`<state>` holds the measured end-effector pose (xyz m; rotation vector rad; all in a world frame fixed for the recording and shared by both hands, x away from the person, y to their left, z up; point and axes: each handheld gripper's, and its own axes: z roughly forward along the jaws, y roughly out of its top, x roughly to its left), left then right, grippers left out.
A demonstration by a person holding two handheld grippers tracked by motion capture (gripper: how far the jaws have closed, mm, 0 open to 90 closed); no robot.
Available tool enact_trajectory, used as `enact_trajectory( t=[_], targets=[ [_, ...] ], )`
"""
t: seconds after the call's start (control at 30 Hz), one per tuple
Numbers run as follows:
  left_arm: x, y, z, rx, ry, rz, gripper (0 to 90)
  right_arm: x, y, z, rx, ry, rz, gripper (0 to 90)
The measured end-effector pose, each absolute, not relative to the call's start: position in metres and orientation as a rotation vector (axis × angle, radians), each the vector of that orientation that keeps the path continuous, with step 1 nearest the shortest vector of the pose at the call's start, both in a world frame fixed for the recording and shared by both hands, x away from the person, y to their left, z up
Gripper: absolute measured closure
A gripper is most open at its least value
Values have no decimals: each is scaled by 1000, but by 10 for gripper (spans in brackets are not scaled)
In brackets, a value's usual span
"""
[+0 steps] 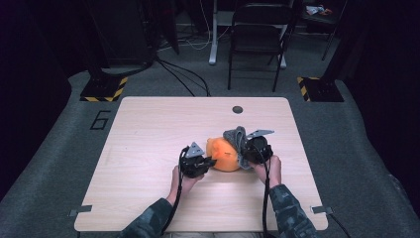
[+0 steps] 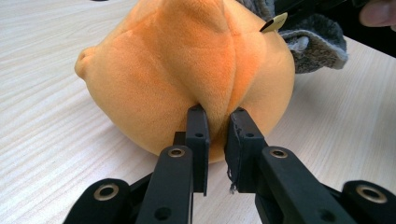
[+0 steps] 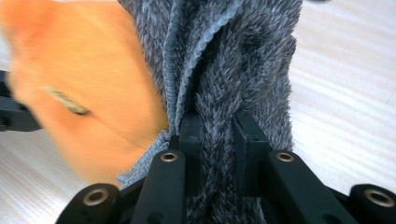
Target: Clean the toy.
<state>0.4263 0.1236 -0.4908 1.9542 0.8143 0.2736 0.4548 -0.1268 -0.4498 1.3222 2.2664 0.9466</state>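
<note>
An orange plush toy [image 1: 225,154] is seen on the counter [image 1: 148,129], right of centre and nearer the person's edge. A fold of its fabric is pinched in the clenched jaws of the left gripper [image 2: 217,122], which is set at the toy's left side. A grey fuzzy cloth [image 3: 238,60], draped over the toy's right end, is clamped by the right gripper [image 3: 217,123]. The toy is thus held between both grippers, its long axis running left to right, so the cloth would probably be drawn along that line.

Both grippers [image 1: 212,161] [image 1: 243,148] clamped (jaws near-closed)
</note>
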Motion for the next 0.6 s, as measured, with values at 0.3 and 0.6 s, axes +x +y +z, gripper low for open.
enact_trajectory(
  t=[0.3,0.6],
  targets=[
    [428,124,-492,1953,811,282,800,465,-142,-470,1433,2264,871,755],
    [432,131,-493,1948,836,276,799,470,-150,-482,1462,2267,772,766]
  ],
)
